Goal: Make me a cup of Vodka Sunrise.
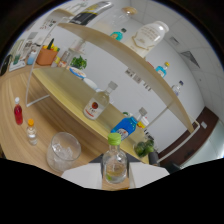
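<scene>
A small clear bottle with a green cap (115,162), holding a little yellowish liquid, stands between my fingers, and my gripper (115,176) is shut on its lower body. The white fingers (80,176) press on it from both sides. Just ahead and to the left of the fingers is a clear glass with ice (63,150) on the wooden table (15,92). Beyond it a clear bottle with a red label (96,105) stands under the shelf. A blue bottle (126,127) stands right of that. The whole scene looks tilted against my fingers.
A small red bottle (18,114) and a tiny orange-capped bottle (31,131) stand left of the glass. A two-level wooden shelf (105,42) carries an orange pot (46,55), greenery (78,62), a large pale bottle (147,36) and several small bottles. Something green (142,148) lies near the blue bottle.
</scene>
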`<state>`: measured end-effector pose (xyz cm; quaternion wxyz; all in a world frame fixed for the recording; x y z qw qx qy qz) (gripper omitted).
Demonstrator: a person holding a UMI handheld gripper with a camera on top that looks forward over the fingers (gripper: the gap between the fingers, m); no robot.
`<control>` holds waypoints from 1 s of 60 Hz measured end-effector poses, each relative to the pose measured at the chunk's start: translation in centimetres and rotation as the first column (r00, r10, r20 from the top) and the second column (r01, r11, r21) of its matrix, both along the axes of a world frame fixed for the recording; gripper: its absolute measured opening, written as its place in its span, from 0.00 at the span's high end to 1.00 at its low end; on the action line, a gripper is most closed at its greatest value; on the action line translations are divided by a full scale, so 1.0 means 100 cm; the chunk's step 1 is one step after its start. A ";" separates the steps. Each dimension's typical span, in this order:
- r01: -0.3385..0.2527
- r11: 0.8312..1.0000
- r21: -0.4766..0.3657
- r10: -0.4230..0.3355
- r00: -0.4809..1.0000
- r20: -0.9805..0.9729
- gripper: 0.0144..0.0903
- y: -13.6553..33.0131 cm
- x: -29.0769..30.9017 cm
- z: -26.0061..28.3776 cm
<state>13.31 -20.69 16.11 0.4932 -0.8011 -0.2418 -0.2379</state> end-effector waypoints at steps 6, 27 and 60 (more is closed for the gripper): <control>-0.070 0.997 -0.017 0.072 0.969 0.237 0.72 0.003 0.001 0.004; -0.265 0.951 -0.157 0.275 0.501 0.820 0.72 0.011 -0.021 0.025; -0.250 0.936 -0.248 0.319 0.301 0.899 0.72 0.009 -0.032 0.032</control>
